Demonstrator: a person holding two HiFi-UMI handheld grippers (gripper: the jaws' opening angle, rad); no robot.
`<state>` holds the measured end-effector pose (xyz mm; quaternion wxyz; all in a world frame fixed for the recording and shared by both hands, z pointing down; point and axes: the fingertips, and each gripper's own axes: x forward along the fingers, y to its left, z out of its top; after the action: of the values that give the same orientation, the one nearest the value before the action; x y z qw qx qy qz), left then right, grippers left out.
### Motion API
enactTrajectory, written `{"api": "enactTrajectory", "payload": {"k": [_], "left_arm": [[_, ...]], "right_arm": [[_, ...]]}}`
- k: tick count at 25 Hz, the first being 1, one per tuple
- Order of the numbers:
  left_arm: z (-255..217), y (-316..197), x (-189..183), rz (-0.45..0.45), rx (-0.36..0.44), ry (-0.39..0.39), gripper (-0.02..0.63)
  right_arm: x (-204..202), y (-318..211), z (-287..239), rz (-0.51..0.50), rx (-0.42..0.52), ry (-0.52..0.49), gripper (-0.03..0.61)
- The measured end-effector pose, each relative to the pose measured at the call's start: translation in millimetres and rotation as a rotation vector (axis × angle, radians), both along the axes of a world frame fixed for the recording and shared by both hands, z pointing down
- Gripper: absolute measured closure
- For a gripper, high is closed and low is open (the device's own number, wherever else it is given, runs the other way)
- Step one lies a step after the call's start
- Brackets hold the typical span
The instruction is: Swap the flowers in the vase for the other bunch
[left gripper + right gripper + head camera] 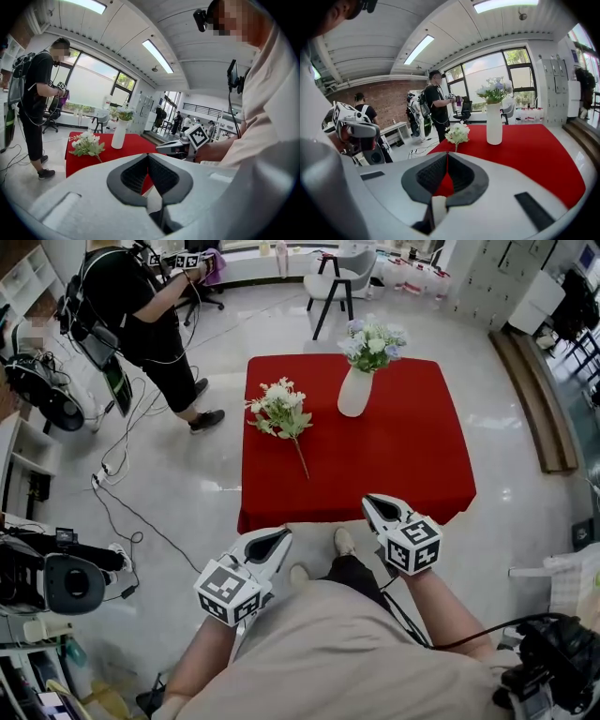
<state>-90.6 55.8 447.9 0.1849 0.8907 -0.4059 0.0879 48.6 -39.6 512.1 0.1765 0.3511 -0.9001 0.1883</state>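
A white vase (354,392) holding pale blue and white flowers (372,341) stands upright at the far middle of the red table (412,465). A loose bunch of white flowers (279,409) lies on the cloth to the vase's left, its stem towards me. Both grippers hang near my waist, short of the table's near edge. My left gripper (281,533) is shut with nothing between its jaws. My right gripper (369,502) is likewise shut and empty. The left gripper view shows the vase (119,133) and the bunch (86,143) beyond its shut tips (148,155).
A person in black (141,306) stands beyond the table's far left corner, holding grippers. A white chair (337,277) sits behind the table. Cables (117,470) trail over the floor at left, beside camera gear (56,579). My feet (343,542) are by the table's near edge.
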Motion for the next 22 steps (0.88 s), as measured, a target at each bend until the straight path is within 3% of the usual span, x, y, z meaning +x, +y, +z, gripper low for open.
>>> {"api": "enactTrajectory", "payload": {"k": [11,22], "left_arm": [[8.3,17.5,-7.9,0.030,-0.010,0.002,0.606],[15.5,26.5,-21.6,-0.008,-0.023,0.003,0.606]], "right_arm": [[-31.5,73.4,22.4,-0.065,-0.061,0.012,0.565],[-52.5,78.3,9.9,-0.152,0.009,0.049,0.566]]}}
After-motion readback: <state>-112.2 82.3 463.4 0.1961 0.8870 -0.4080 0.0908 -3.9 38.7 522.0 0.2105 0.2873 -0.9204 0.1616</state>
